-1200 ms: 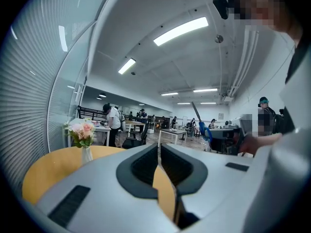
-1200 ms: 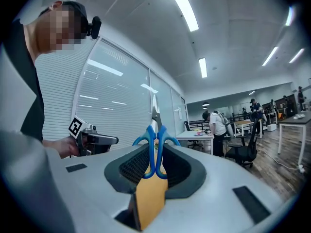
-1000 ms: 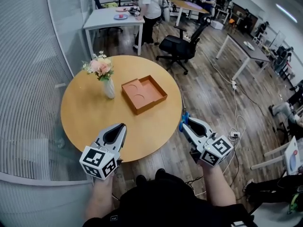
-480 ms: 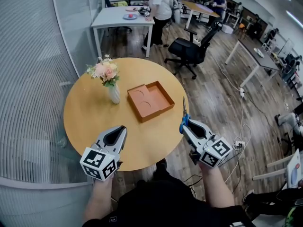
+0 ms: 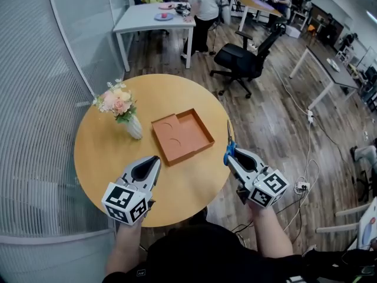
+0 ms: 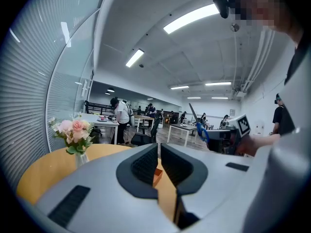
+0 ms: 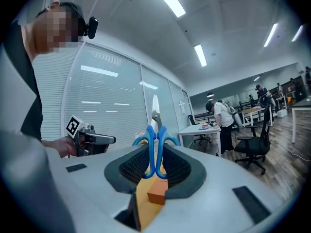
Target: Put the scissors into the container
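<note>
The blue-handled scissors (image 5: pixel 228 147) stand blades up in my right gripper (image 5: pixel 231 155), which is shut on their handles (image 7: pixel 156 149) just off the round table's right edge. The orange square container (image 5: pixel 182 135) lies open on the table (image 5: pixel 100 152), to the left of and beyond the scissors. My left gripper (image 5: pixel 151 164) hovers over the table's near edge with its jaws nearly touching and nothing between them. In the left gripper view the right gripper with the scissors (image 6: pixel 199 126) shows at the right.
A white vase of pink flowers (image 5: pixel 122 112) stands left of the container. A glass wall (image 5: pixel 35 99) curves along the left. Beyond the table are a black office chair (image 5: pixel 246 61), a white desk (image 5: pixel 153 19) and a person (image 5: pixel 205 5) standing at it. Cables (image 5: pixel 306 158) lie on the floor at right.
The head view has shifted, so the table and container sit a little lower and further left in it. Both grippers hold the same pose, the scissors still gripped upright.
</note>
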Demonstrator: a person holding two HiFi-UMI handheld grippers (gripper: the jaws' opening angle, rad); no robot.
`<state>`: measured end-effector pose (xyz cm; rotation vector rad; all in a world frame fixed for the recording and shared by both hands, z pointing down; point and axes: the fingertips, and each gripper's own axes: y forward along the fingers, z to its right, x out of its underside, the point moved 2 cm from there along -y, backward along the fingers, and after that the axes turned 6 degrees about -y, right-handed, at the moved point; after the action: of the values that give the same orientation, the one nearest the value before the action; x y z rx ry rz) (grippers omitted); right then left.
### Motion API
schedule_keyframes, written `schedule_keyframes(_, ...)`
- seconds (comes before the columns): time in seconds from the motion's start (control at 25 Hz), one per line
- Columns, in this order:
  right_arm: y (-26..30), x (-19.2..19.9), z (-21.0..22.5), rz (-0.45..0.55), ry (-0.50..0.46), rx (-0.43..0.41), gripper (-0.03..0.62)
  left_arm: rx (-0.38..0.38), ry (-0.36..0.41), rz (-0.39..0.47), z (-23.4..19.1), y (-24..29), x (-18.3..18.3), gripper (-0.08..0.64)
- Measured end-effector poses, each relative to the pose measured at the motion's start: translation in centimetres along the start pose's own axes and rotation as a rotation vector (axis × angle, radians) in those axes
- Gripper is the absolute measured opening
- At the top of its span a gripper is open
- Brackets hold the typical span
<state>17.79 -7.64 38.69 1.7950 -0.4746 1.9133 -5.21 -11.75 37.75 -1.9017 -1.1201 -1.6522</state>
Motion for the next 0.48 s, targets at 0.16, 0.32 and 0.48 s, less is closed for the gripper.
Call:
schedule_keyframes(0.16, 0.8, 0.4, 3.8, -0.001, 0.013, -0.022, 0.098, -0.029, -0.008, -0.024, 0.2, 3.1, -0.1, 0.029)
schedule_keyframes(0.32, 1.0, 0.7, 7.3, 0.006, 0.040, -0.048, 0.098, -0.068, -0.013, -0.039, 0.8, 5.5, -0.6, 0.029)
schedule_keyframes(0.48, 1.7, 1.3, 10.1, 0.009, 0.066, -0.075, 0.098, -0.106, -0.004, -0.046, 1.5, 7.1, -1.1, 0.029)
